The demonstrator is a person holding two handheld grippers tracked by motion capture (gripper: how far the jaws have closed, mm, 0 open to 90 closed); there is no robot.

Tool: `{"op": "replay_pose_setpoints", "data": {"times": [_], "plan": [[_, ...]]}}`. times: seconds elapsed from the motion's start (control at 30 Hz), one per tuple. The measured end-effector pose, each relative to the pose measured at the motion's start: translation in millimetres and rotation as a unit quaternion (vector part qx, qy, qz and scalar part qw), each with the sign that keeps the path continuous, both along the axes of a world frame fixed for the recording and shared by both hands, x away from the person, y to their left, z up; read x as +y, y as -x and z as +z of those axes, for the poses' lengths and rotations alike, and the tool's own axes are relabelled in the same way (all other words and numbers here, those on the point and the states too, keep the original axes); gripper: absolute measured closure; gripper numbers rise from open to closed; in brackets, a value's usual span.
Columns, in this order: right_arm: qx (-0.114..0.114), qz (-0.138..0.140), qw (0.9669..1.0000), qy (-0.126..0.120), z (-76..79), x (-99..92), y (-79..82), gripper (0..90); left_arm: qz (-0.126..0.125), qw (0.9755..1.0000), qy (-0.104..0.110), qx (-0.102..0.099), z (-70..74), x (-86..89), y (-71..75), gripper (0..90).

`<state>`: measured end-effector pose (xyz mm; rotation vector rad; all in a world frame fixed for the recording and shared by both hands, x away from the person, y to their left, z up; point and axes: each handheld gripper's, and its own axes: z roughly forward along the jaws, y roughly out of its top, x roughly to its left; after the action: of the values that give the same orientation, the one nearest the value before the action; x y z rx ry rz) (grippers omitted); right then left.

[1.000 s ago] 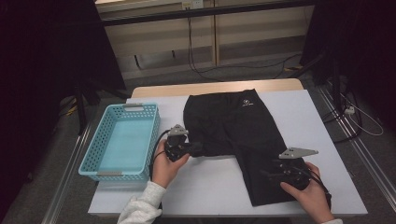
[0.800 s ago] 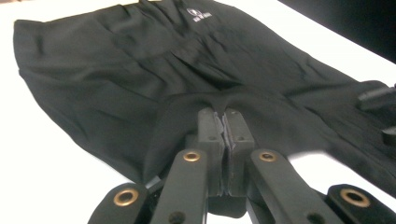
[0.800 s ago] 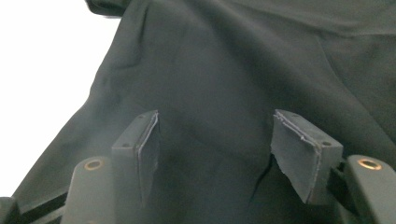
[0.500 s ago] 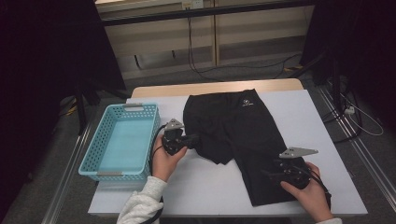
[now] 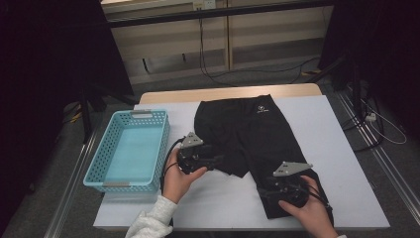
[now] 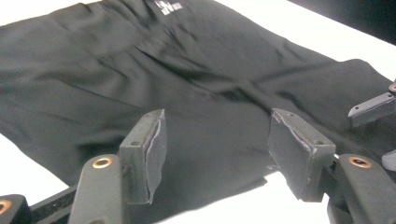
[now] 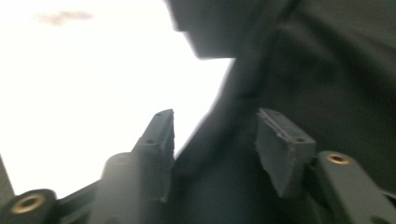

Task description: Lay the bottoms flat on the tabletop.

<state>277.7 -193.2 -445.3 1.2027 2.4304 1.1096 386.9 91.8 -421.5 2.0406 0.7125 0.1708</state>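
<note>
In the high view, a pair of black shorts (image 5: 257, 144) is lying flat on the white worktop (image 5: 341, 148). The left hand-held gripper (image 5: 214, 161) is sitting at the hem of one leg, with its jaws pointing toward the cloth. The right hand-held gripper (image 5: 265, 192) is resting at the lower end of the other leg, close to the person. A light blue basket (image 5: 101, 163) is standing just beside the left hand-held gripper, on its outer side, and nothing is lying in it.

In the left gripper view, the left hand-held gripper (image 6: 215, 154) is released: its jaws have just been opening, the pads are standing apart, and the shorts (image 6: 187, 93) are spreading in front of and under them without being pinched.

In the right gripper view, which is blurred, the right hand-held gripper (image 7: 215, 154) is also released. Its jaws have just been closing, and the edge of the shorts (image 7: 303, 70) is running between the pads, but I am not seeing them pressing on it.

As I am judging it, the risk is that the right jaws are closing beside the edge and catching only one layer, or no cloth. Then the leg would be slipping out when it is lifted. With the left side released, the shorts could also be dragging across the worktop and wrinkling.
</note>
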Motion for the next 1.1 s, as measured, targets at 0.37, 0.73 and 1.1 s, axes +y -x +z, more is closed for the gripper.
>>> {"op": "replay_pose_setpoints", "data": {"times": [0.37, 0.73, 1.1], "plan": [[0.007, 0.01, 0.9995, 0.029, -1.2, 2.9, 0.9, 87.6, -0.037, 0.9979, -0.054, 0.001, -28.0, -33.0, 11.1, 35.3], [-0.005, 0.015, 0.9997, 0.017, -0.4, 5.6, 2.7, 57.7, -0.043, 0.9956, -0.084, 0.001, -35.4, -42.2, 13.1, 62.4], [-0.04, -0.002, 0.9991, -0.016, 3.5, -3.1, -0.3, 37.1, -0.038, 0.9965, -0.055, 0.05, -12.2, -21.8, 8.8, 88.3]]}}
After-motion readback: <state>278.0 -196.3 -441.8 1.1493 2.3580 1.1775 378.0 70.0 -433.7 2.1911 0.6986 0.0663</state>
